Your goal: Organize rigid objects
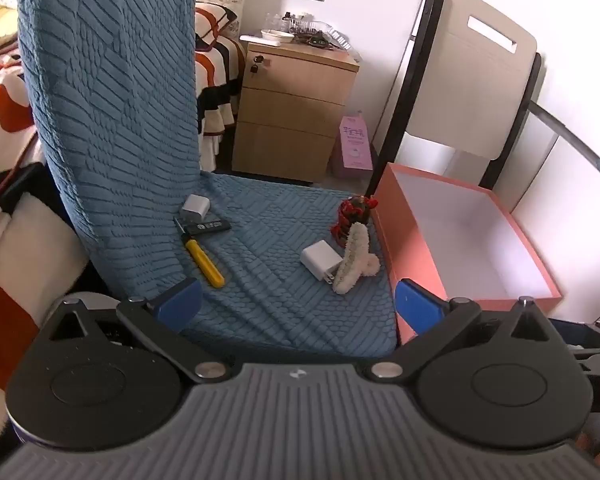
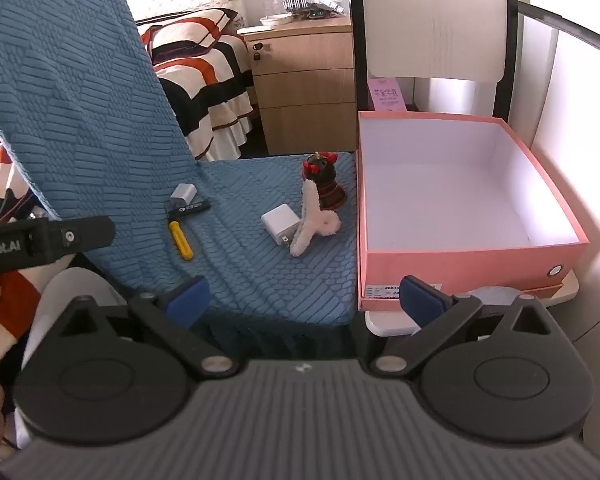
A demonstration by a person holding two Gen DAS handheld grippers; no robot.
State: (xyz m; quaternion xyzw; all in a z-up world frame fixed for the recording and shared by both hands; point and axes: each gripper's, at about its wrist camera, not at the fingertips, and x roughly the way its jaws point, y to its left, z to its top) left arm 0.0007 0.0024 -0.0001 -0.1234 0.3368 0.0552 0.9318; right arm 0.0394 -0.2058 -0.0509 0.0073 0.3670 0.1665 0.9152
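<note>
So far nothing appears sorted: the pink box [image 2: 460, 256] is empty, its white floor bare, and every item lies on the blue-covered chair seat [image 2: 260, 280]. Left to right across the seat: a small silver-white charger [image 2: 183, 194] sits against the backrest fold, touching a flat black stick-shaped device [image 2: 192, 209] just in front of it; a yellow-handled tool [image 2: 181, 241] lies just beside these, pointing toward the seat's front edge. Toward the middle, a white plug adapter [image 2: 280, 222] rests with its prongs toward the camera, touching a fluffy white hair claw [image 2: 310, 226]. Behind the claw stands a dark figurine with red trim [image 2: 326, 184], upright, near the box's left wall. The box sits beside the seat on a separate white surface, open top up. The left gripper [image 1: 298, 304] and the right gripper [image 2: 306, 298] both hang back over the near edge of the seat, jaws spread wide with nothing between them. Judgement: task at its start; all six items are left to move, presumably into the box.
</note>
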